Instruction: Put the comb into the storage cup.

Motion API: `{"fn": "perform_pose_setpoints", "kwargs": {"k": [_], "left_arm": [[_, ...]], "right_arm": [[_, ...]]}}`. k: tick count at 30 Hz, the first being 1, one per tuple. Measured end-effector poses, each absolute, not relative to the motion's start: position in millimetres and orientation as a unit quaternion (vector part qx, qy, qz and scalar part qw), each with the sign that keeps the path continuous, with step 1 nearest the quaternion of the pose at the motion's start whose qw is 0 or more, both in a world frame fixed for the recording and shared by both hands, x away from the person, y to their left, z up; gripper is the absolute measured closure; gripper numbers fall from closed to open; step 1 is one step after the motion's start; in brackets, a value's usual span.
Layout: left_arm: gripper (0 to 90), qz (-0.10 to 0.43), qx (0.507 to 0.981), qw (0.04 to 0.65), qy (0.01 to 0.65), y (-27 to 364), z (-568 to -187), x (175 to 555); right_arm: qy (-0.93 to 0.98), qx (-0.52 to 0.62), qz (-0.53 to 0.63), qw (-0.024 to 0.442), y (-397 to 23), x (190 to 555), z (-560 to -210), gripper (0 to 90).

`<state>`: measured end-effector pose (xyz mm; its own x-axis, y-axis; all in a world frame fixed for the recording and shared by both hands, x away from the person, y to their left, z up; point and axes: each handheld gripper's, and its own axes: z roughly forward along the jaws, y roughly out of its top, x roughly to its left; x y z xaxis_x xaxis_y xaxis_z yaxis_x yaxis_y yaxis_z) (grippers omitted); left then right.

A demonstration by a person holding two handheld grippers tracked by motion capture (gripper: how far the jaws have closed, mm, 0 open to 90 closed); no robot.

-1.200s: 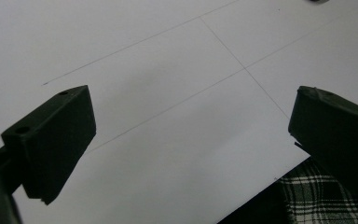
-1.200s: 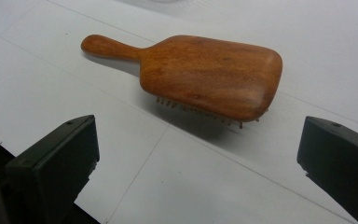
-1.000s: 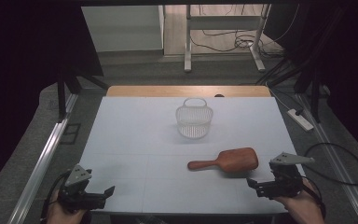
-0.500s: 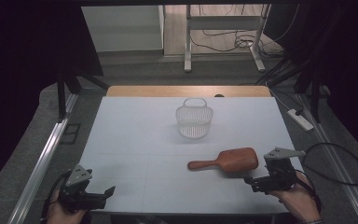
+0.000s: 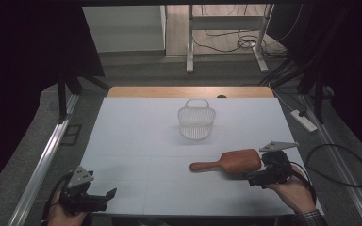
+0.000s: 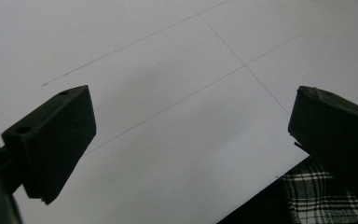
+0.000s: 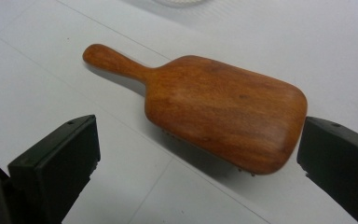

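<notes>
A lab-style recording room with dark surroundings. A white gridded table top (image 5: 136, 141) sits on an aluminium frame (image 5: 42, 165); at twelve o'clock, cables (image 5: 226, 40) trail across the floor beneath a metal desk frame (image 5: 188, 42), and a power strip (image 5: 303, 120) lies at two o'clock.

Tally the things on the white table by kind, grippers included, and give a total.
Wooden brush: 1
White wire basket: 1
Handheld grippers: 2, the left gripper and the right gripper, both with jaws apart
Total: 4
</notes>
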<state>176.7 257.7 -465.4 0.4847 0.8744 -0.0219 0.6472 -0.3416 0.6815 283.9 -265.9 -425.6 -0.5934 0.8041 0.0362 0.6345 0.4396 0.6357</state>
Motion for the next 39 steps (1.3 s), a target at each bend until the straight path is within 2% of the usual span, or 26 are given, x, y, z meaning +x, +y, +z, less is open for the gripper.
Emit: {"fn": "perform_pose_setpoints", "kwargs": {"k": [35, 39], "left_arm": [[1.9, 0.177, 0.801, 0.318, 0.475, 257, -466, 177], [2.0, 0.178, 0.802, 0.317, 0.474, 256, -466, 177]], "right_arm": [[0.870, 0.396, 0.265, 0.127, -210, 335, -431, 0.0], [0.874, 0.389, 0.260, 0.129, -206, 339, -432, 8.4]]}}
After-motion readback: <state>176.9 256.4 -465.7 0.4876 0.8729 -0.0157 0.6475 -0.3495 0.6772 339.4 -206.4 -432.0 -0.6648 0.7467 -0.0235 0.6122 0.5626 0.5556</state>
